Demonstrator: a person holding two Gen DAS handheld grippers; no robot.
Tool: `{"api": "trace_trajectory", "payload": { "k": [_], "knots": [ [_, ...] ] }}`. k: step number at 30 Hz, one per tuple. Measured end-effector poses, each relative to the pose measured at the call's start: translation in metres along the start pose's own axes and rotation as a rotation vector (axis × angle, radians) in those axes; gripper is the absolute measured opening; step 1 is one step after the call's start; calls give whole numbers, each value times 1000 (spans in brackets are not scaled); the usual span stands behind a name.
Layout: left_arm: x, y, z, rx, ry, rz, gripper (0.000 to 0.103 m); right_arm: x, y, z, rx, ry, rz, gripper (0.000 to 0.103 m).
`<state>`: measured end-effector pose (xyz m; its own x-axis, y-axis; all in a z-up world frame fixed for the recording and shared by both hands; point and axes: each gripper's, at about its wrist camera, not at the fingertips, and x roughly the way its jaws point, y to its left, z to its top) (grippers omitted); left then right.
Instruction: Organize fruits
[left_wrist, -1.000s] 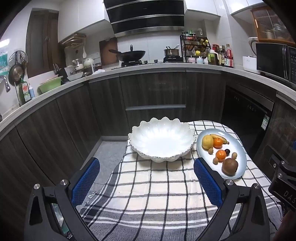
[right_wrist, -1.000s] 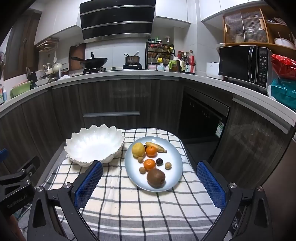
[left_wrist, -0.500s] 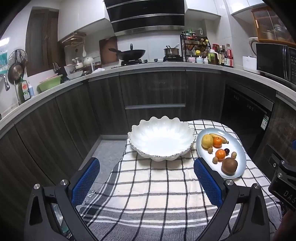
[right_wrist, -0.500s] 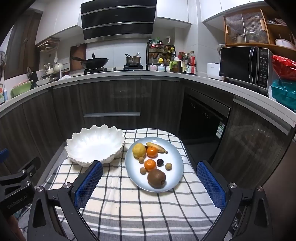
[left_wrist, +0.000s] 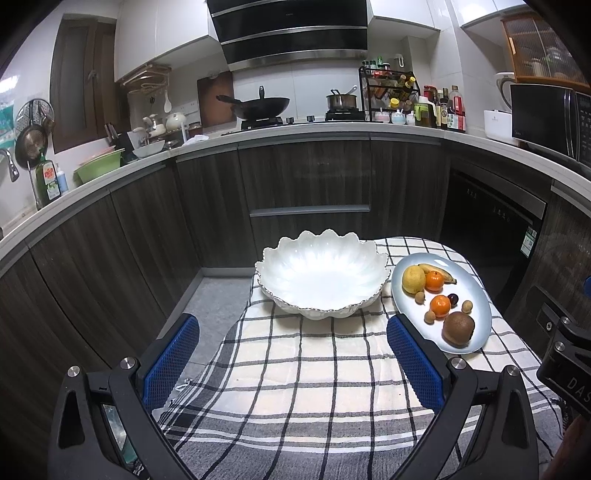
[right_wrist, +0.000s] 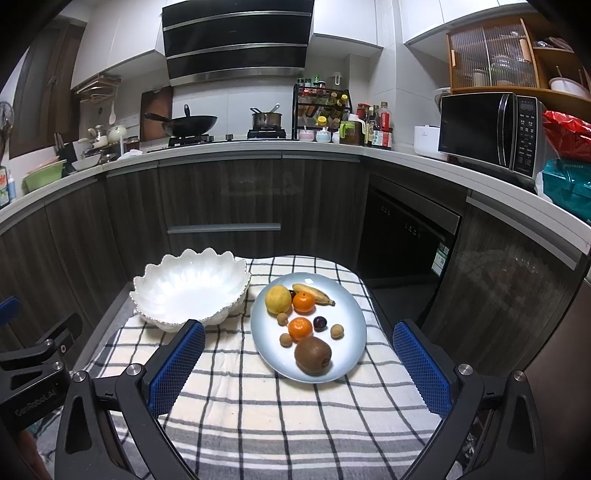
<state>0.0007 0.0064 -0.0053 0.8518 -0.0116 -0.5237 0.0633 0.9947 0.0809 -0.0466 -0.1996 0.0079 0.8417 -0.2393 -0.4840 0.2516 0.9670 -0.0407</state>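
**Fruit plate and empty bowl, both tools poised before the first pick**

I hold the right tool (right_wrist: 298, 363) above the near edge of the checked cloth (right_wrist: 258, 406) that covers the surface, its blue pads spread wide with nothing between them. The left tool (left_wrist: 291, 360) is likewise wide apart and empty, aimed at the white scalloped bowl (left_wrist: 322, 280), which holds no fruit.

All the fruit lies on the pale blue plate (right_wrist: 347, 343), just right of the bowl: a kiwi (right_wrist: 312, 355) nearest me, a tangerine (right_wrist: 300, 328) behind it, a dark plum (right_wrist: 320, 322), three small longans, a second tangerine (right_wrist: 304, 301), a lemon (right_wrist: 278, 299) and a banana (right_wrist: 314, 294) at the far rim.

I judge the step in hand to be the first approach, presumably to move fruit into the bowl. The kiwi is the sensible opening target: it is nearest, large and free on its near side. I would lower the right tool with one pad on each flank and close gently, since the skin is soft and the glazed plate may slide on the cloth.

Compared with the frame a second ago, the right view has shifted very slightly, bowl and plate sitting marginally further right; no fruit has moved, and both tools are as wide as before.
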Motion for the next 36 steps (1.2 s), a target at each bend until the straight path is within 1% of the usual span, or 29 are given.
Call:
{"api": "trace_trajectory", "payload": {
  "k": [36],
  "knots": [
    [-5,-3,6,11,-3,1,103,1,0,-2,2,1,2,103]
  ]
}}
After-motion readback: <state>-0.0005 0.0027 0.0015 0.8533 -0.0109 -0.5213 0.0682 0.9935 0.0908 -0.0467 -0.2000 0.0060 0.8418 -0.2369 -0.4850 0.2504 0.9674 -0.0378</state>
